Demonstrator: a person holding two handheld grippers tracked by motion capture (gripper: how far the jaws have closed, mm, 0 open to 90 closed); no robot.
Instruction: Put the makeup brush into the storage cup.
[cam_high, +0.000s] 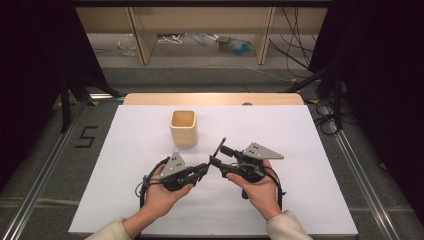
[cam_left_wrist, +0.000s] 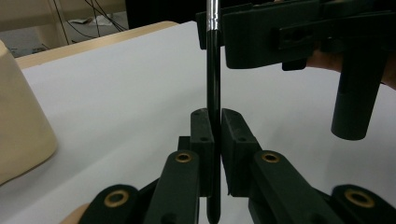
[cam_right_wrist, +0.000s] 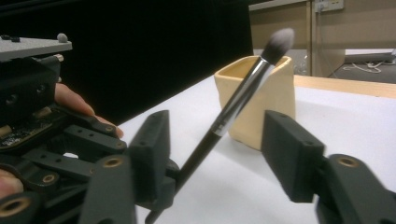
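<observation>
between the two grippers, over the white table (cam_high: 300, 200) and nearer the person than the cup (cam_high: 183, 128), a makeup brush (cam_right_wrist: 233, 109) is being passed across. largest first: the cup stands upright beyond the jaws, mouth up, apart from both tools. the left gripper (cam_left_wrist: 214, 135) is clenched on the brush's black handle near its butt end, pads tight against it on both sides. the right gripper (cam_right_wrist: 219, 154) has its jaws standing either side of the same handle a little higher up, not yet pressing; a gap shows on each side, so i'd call it released. the brush looks light and stiff, a thin round handle that is probably slick and could pivot or slide in a loose pinch; the bristle tuft is soft and should not be squeezed. best hold, i judge, is on the black handle just below the silver ferrule. its long axis runs from the left jaws upward and away, tilted, with the pale bristle tip highest and pointing toward the cup's rim.
</observation>
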